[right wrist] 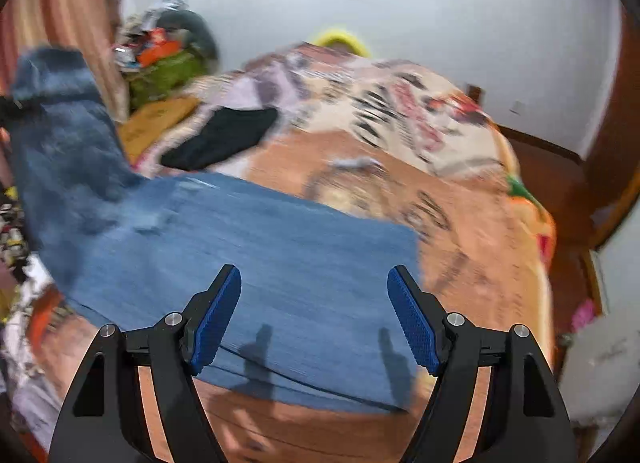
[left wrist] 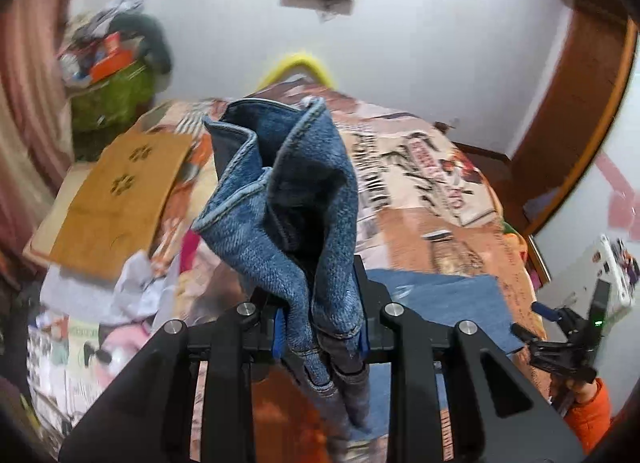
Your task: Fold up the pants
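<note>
Currently the pants [right wrist: 248,247] lie mostly flat on the near part of the bed [right wrist: 460,223], one end lifted at the left. Left gripper [left wrist: 320,327] is clamped narrow on that bunched denim end, held above the bedspread. Right gripper [right wrist: 314,315] hangs wide and empty over the flat portion, apparently not touching; blur makes this uncertain. To fold well: carry the lifted end across, align edges, pin the flat layer before release.

Soft, even indoor light; strong fisheye bending with dark corners.
Heavily motion-smeared in the right wrist view; sharper in the left.
</note>
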